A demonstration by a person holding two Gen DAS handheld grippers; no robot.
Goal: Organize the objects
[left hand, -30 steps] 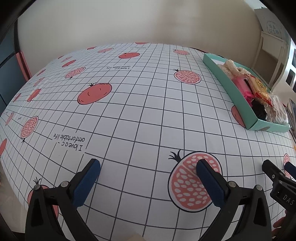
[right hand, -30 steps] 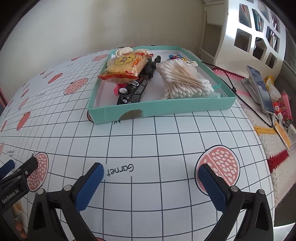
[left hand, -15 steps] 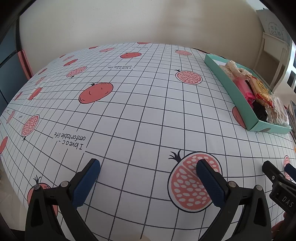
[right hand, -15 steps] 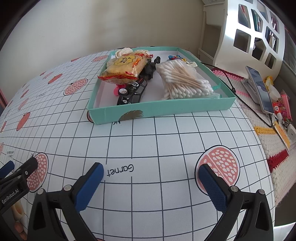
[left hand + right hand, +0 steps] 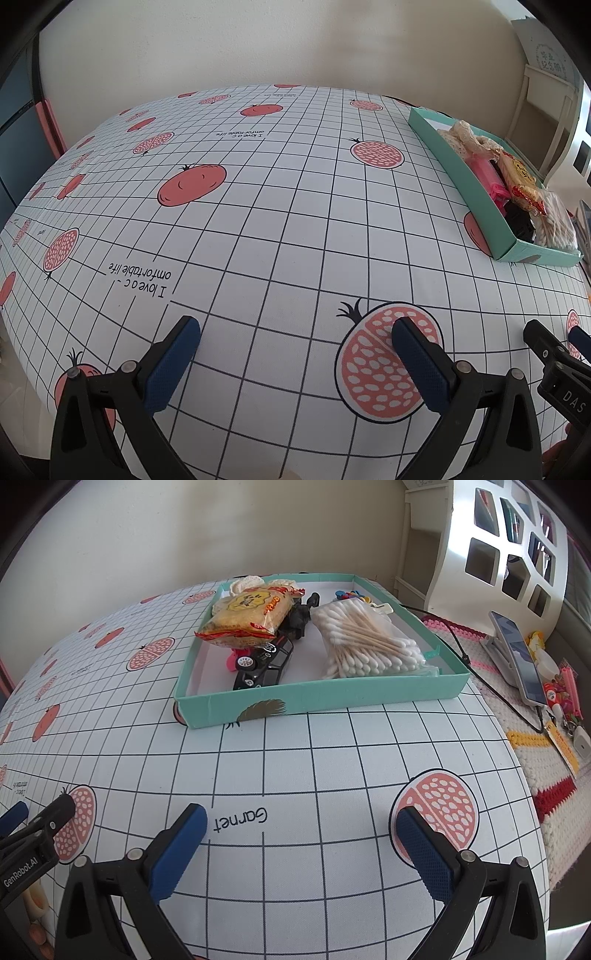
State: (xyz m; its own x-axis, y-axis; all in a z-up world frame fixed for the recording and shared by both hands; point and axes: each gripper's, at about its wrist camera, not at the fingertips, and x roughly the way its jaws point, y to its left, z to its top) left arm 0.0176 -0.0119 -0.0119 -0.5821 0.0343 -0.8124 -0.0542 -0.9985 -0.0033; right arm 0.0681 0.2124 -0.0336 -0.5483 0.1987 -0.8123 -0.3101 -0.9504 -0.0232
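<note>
Right gripper (image 5: 297, 843): jaws wide apart, nothing between them, hovering over bare tablecloth (image 5: 314, 746) at the "Garnet" lettering. Left gripper (image 5: 295, 360): likewise spread and empty, poised low above a printed pomegranate; its tip also glimpsed at 9 o'clock in the right wrist view.

Teal tray (image 5: 332, 698) at 12 o'clock from the right gripper, near but apart; from the left gripper, at 2 o'clock, well apart. Inside the tray: snack packet (image 5: 249, 616) on the left, propped on a pink item and overlapping a black toy car (image 5: 264, 664); bag of cotton swabs (image 5: 364, 642) on the right; small coloured bits at the far wall, too small to identify; pale lacy pieces at the far left corner.

Beyond the table's right edge, 2 to 3 o'clock: phone on a stand (image 5: 517, 653), cable, oddments on a crocheted mat. Not obviously part of the job.

No loose items seen on the cloth. Judged: everything visible already in the tray, so sorting apparently finished or paused between picks. Next move, if any: probably a hunt for a stray outside both views, or withdrawal.
</note>
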